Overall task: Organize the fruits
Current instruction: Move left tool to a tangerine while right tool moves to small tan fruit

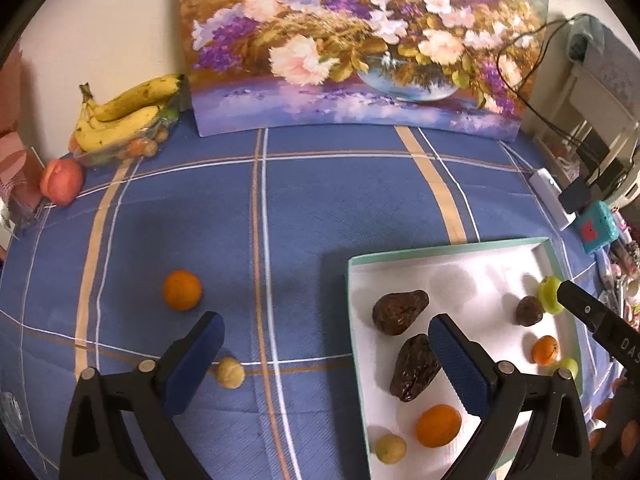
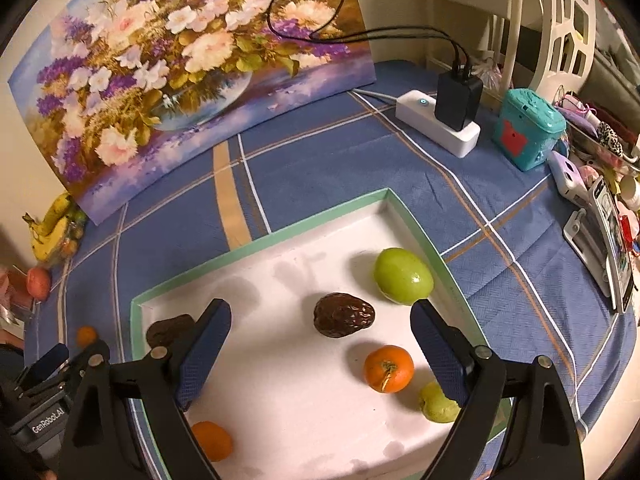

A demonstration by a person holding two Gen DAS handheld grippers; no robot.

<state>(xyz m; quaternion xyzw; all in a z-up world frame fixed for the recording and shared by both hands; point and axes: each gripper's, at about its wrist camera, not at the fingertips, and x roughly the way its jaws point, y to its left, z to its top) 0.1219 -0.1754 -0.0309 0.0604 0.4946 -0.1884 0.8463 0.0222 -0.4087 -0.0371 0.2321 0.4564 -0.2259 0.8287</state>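
Note:
A white tray with a green rim (image 1: 448, 249) (image 2: 256, 246) lies on the blue plaid cloth. It holds two dark dates (image 1: 400, 311) (image 1: 414, 366), a third dark date (image 2: 343, 315), oranges (image 1: 438, 425) (image 2: 388, 368), a big green fruit (image 2: 402, 276), a small green fruit (image 2: 438, 404) and a small yellow fruit (image 1: 390, 448). On the cloth left of the tray lie an orange (image 1: 182, 290) and a small yellow fruit (image 1: 231, 372). My left gripper (image 1: 326, 354) is open and empty over the tray's left edge. My right gripper (image 2: 320, 340) is open and empty over the tray.
A flower painting (image 1: 360, 44) leans on the back wall. Bananas on a fruit bag (image 1: 128, 108) and a peach (image 1: 61, 182) sit at the back left. A white power strip with charger (image 2: 440, 120), a teal box (image 2: 528, 132) and clutter line the right edge.

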